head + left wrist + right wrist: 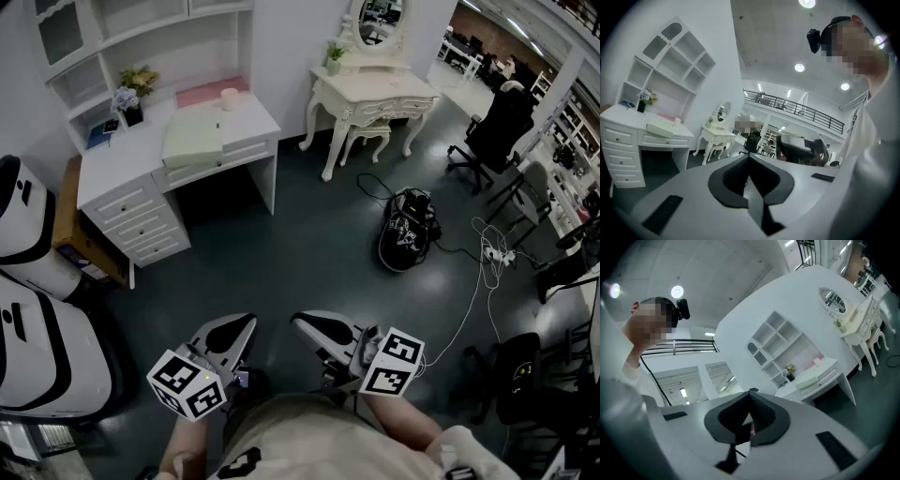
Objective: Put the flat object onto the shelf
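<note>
We hold our left gripper and right gripper closed and empty, well away from the flat green pad on the table.

1. At the upper left of my head view stands a white surface with drawers, and a white shelf rises along its back.
2. On the surface lie a pale green flat object, a pink flat item, a white cup, potted flowers and a small blue item.
</note>
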{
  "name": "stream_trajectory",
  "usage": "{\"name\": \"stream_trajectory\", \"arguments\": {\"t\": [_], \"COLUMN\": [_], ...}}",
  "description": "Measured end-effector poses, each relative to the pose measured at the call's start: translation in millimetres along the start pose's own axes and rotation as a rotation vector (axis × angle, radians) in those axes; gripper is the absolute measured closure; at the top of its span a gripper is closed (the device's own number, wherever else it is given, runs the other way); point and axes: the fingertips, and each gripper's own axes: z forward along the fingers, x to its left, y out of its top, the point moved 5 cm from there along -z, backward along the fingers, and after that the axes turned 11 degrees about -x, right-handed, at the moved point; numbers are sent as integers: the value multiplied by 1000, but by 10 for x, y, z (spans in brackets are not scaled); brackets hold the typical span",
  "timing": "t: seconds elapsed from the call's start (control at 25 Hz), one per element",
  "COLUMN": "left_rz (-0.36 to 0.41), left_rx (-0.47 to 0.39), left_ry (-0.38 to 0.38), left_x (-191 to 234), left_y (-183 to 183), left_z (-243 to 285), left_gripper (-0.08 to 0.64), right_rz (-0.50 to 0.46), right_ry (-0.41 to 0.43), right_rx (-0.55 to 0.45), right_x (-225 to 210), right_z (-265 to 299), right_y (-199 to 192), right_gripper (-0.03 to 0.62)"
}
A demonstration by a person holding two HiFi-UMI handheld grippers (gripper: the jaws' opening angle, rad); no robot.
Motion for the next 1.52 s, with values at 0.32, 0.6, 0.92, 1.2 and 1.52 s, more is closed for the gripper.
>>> {"name": "stream_trajectory", "arguments": {"t": [0.32,0.6,0.92,1.2,1.52], "left_rz": [-21,-32,-33,-42,-75], "left_rx": [6,12,-16,-62,-94], "left_ry": [8,0,35,130,272], "left_x": [97,277,591,782,1052], "left_y": [31,131,234,286,318], "left_z": [-211,-315,-597,-874,-1053], "left_gripper": [547,548,548,548,548], "right_rz": [16,44,66,102,175], "right_ry": [12,25,35,66,129], "right_rx": [17,30,123,195,288], "right_x": [78,107,158,171,-2], "right_z": [178,424,795,1069,1473], "right_y": [-136,-252,-560,-720,-863], "right_gripper": [571,571,571,571,571]}}
